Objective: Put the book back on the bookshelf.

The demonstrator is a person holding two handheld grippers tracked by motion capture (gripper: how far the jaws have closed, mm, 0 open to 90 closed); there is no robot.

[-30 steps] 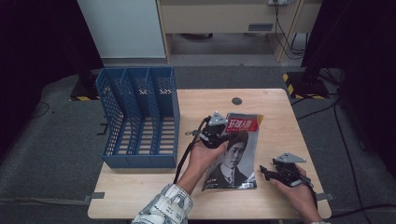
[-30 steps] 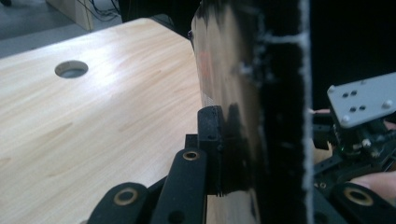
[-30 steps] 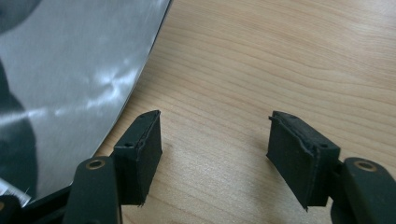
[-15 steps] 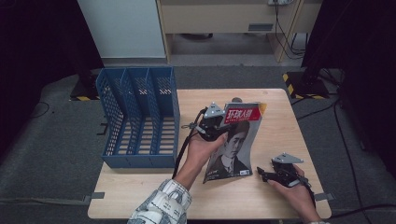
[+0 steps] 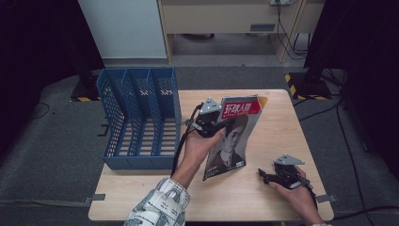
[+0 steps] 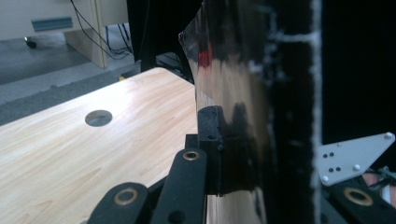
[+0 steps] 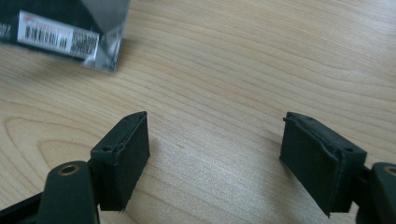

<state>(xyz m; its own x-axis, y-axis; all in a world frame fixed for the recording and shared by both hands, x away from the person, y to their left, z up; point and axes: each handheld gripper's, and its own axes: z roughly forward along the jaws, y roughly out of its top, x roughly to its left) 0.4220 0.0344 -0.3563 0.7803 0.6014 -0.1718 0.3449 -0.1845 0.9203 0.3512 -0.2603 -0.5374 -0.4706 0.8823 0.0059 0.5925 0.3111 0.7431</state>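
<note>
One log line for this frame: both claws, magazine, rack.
left claw: shut on magazine, tilted up off table | right claw: open, holding nothing | rack: left of magazine

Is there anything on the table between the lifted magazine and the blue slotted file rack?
Nothing visible. The left gripper clamps the glossy red-titled magazine upright; only bare wooden table lies between it and the blue plastic mesh rack, whose slots look empty.
</note>
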